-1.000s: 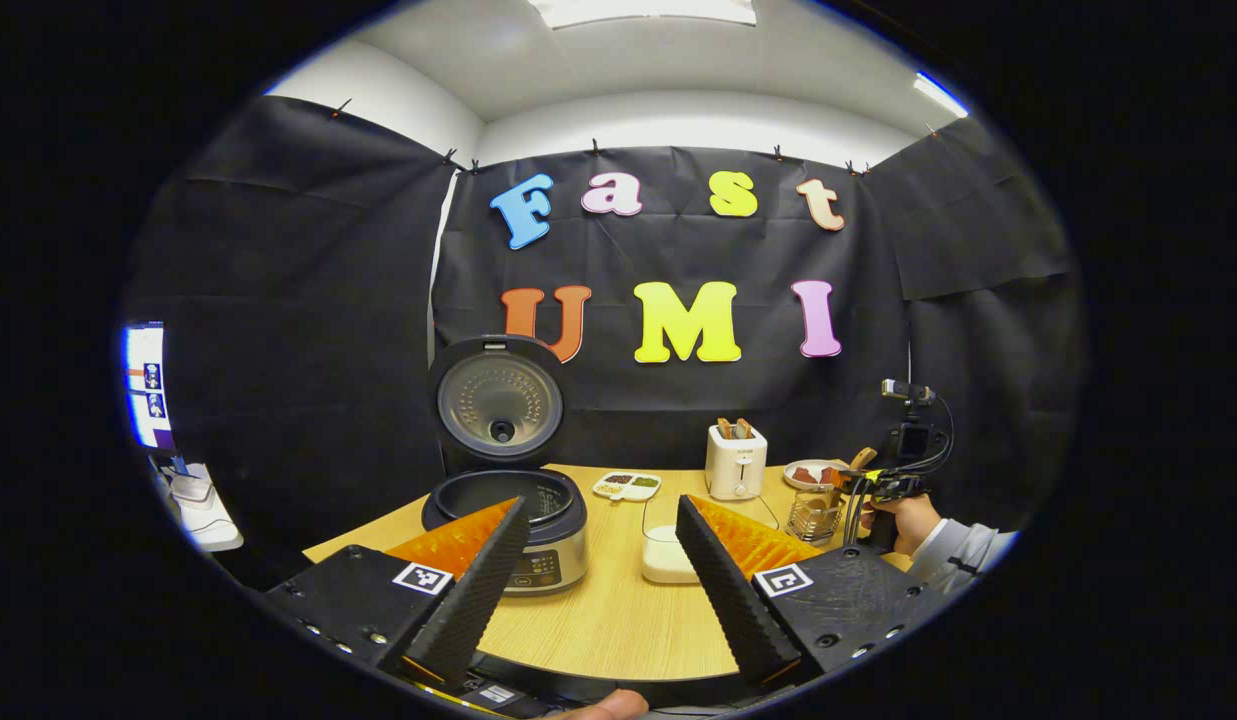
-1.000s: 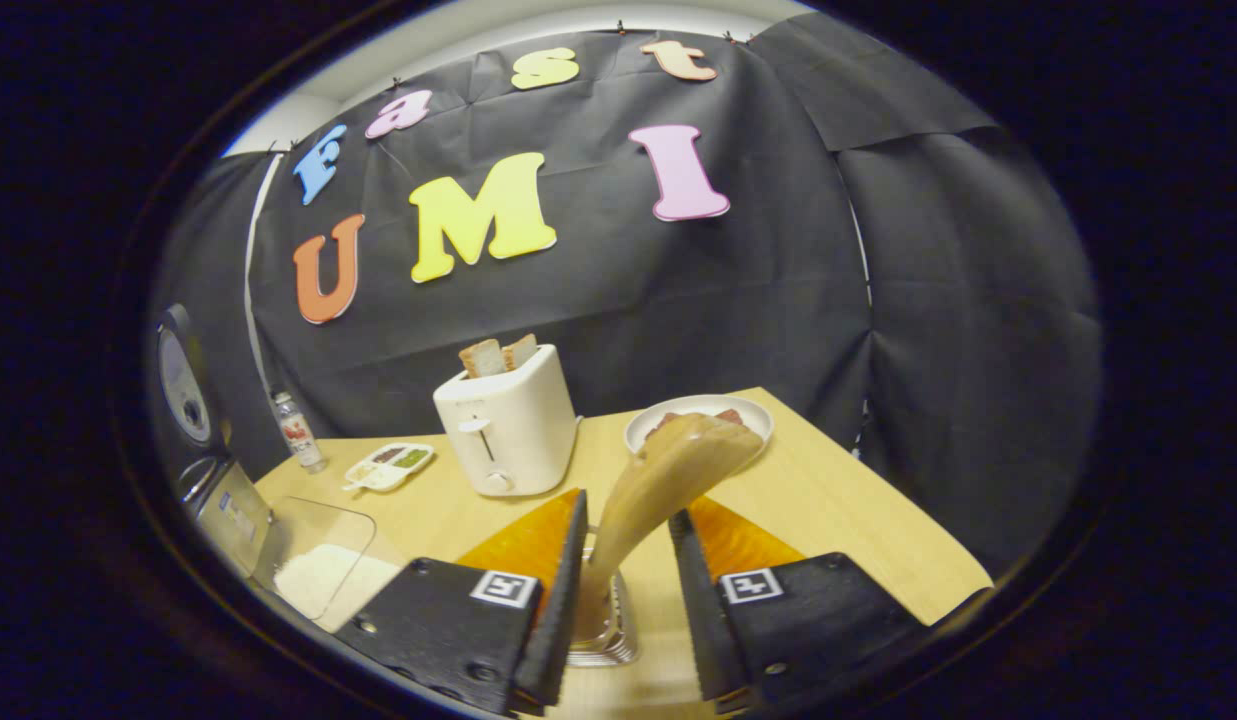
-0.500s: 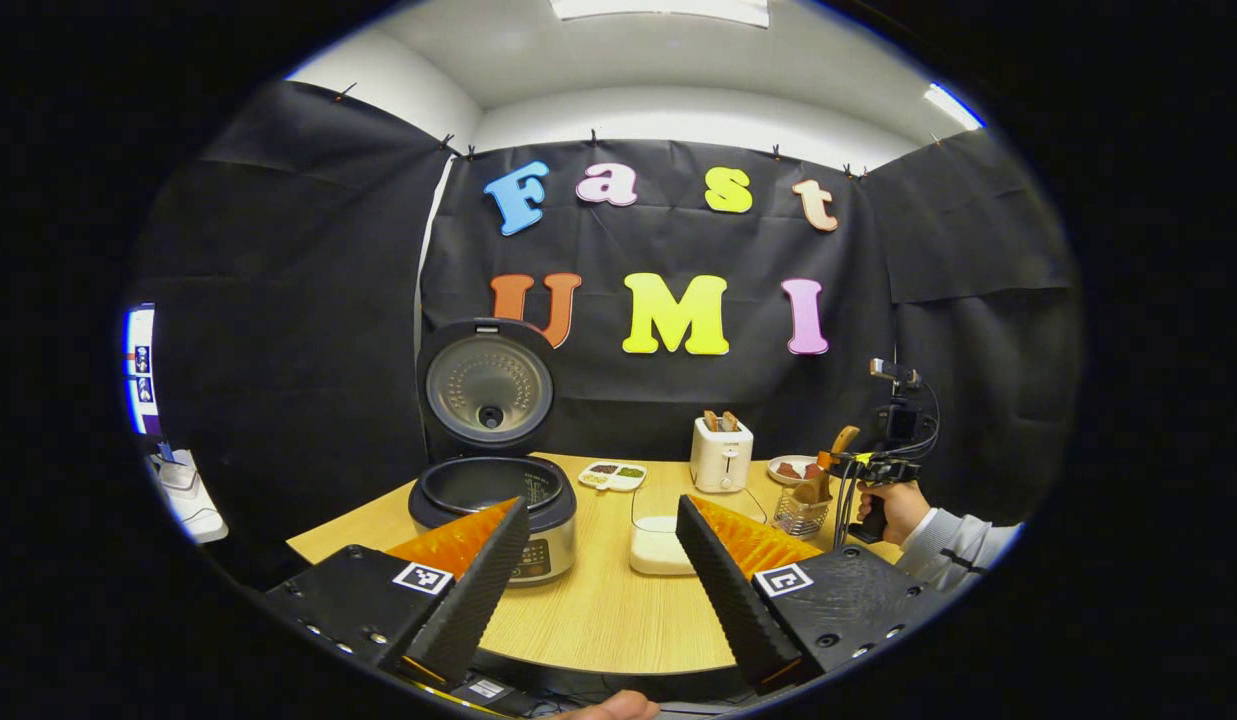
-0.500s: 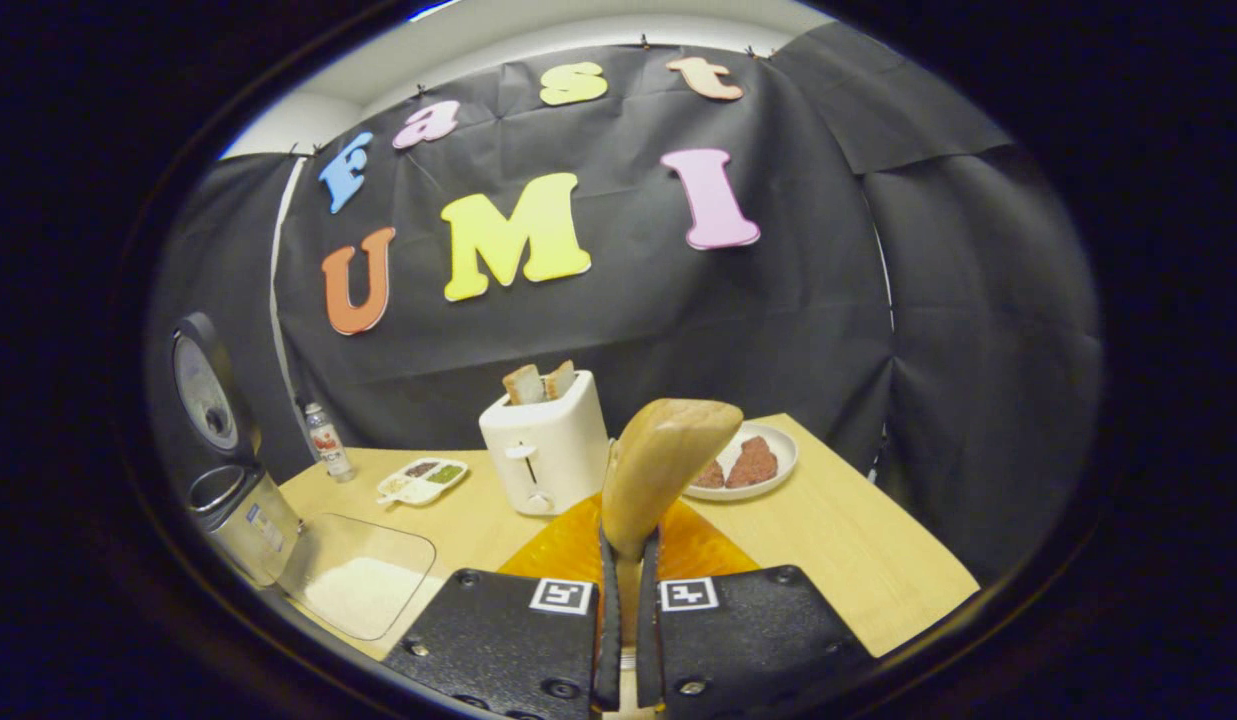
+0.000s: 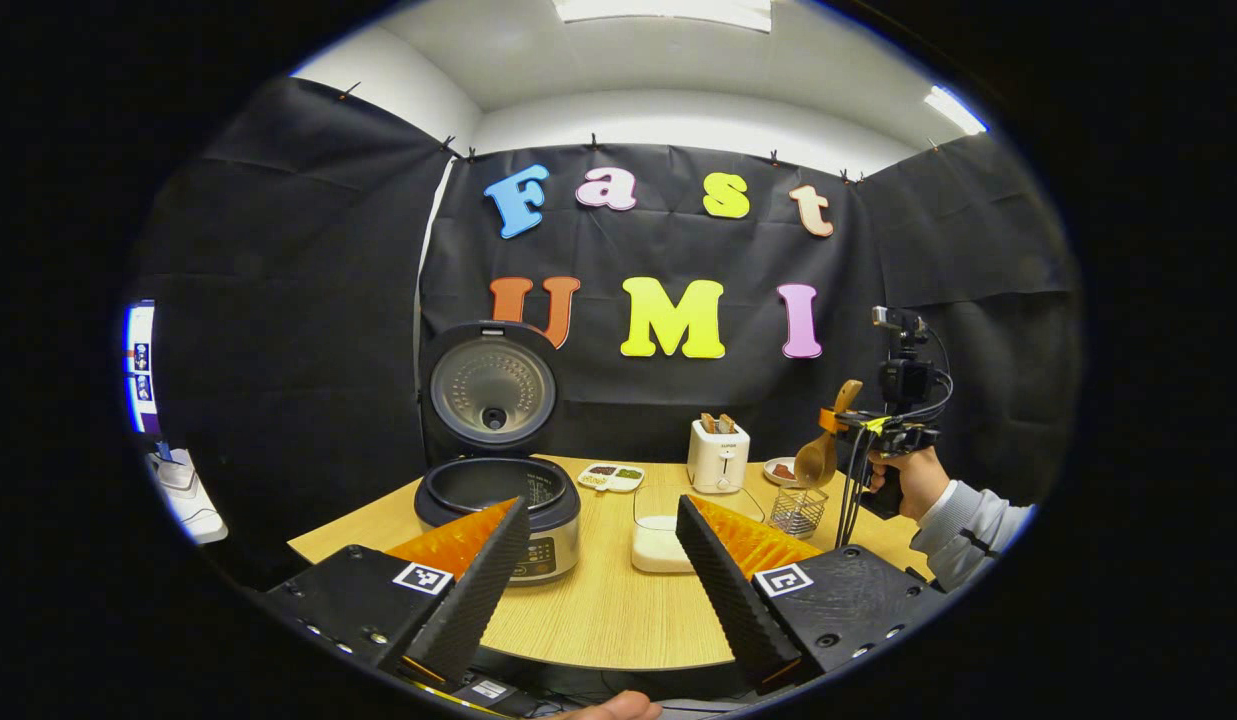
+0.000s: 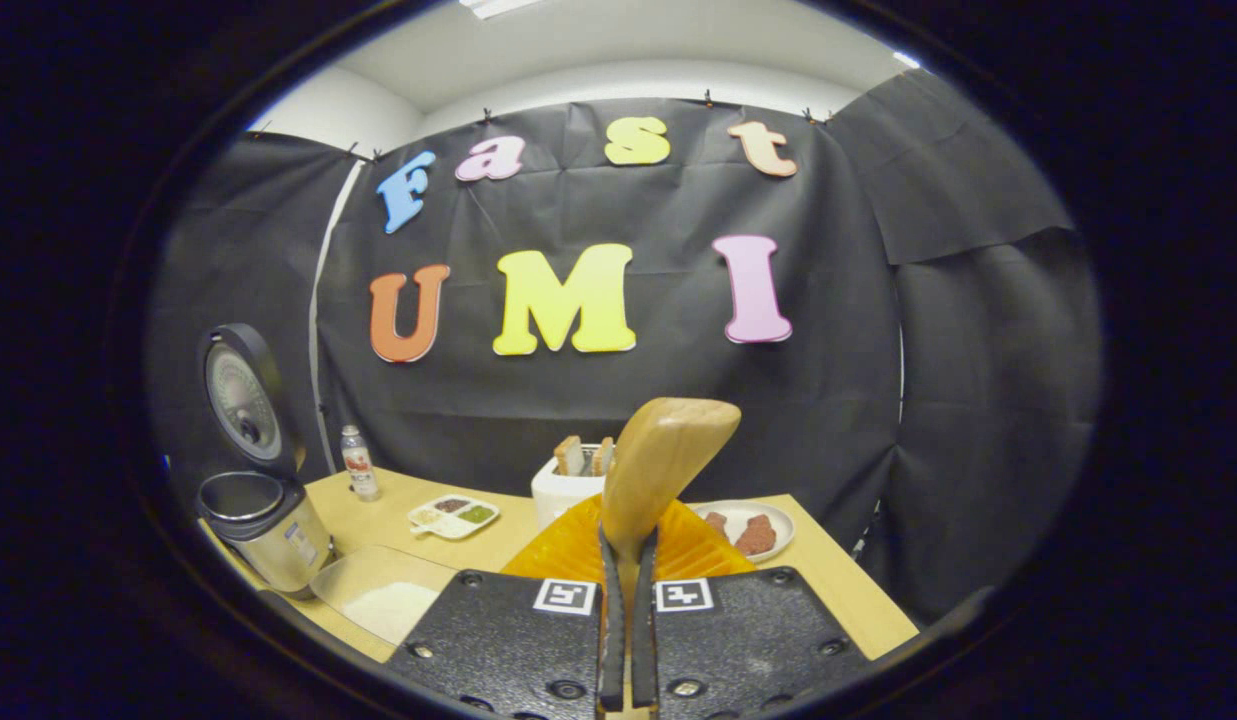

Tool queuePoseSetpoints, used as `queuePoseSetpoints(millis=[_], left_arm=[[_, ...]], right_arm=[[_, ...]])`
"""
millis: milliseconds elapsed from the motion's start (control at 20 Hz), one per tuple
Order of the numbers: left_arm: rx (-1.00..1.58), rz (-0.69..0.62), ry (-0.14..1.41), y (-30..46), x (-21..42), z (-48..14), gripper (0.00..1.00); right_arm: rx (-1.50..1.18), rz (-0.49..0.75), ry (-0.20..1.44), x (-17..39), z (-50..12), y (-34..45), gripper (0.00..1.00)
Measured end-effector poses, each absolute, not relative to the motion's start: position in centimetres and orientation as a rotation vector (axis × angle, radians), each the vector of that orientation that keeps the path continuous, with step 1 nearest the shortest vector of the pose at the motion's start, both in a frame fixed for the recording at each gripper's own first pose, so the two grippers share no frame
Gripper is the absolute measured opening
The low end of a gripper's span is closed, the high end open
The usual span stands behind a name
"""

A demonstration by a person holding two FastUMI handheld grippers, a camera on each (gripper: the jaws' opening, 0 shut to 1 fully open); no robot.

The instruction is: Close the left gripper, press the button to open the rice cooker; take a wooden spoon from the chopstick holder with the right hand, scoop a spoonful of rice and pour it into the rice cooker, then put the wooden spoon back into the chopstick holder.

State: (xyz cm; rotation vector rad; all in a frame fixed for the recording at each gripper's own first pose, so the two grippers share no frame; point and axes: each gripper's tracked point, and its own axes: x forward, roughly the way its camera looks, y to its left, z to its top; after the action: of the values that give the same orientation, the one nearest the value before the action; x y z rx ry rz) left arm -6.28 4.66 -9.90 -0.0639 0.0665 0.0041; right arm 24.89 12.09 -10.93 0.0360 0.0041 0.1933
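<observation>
Both fingers pinch wooden spoon (image 6: 658,470) | right hand-held gripper (image 6: 626,620) | rice cooker (image 5: 498,490) open

Wooden table (image 5: 598,610): rice cooker (image 5: 500,500), toaster (image 5: 718,456), plate (image 6: 743,527)

Bright ceiling panels (image 5: 668,10) light both sharp views evenly; fisheye curvature bends the edges, shadows soft.

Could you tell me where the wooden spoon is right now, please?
The right tool holds the wooden spoon by its handle; in the left gripper view it hangs just above the chopstick holder, right of the toaster.
</observation>
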Motion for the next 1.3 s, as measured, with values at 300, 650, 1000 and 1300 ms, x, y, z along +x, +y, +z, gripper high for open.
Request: queuePoseSetpoints(millis=[300,650,1000,1300], left_arm=[[-0.079,0.025,0.075,6.5,-7.3,-10.4,0.95],[-0.079,0.047,0.082,8.2,-7.5,-11.4,0.94],[-0.074,0.028,0.110,8.3,-7.3,-12.7,0.94],[-0.076,-0.001,0.127,7.7,-6.3,-13.8,0.94]], right_arm=[[0.041,0.306,0.018,23.1,-10.0,20.3,0.08],[-0.006,0.377,0.100,23.7,-14.9,27.8,0.08],[0.066,0.300,0.242,26.2,-22.5,28.3,0.08],[0.180,0.312,0.324,25.1,-25.6,30.4,0.08]])
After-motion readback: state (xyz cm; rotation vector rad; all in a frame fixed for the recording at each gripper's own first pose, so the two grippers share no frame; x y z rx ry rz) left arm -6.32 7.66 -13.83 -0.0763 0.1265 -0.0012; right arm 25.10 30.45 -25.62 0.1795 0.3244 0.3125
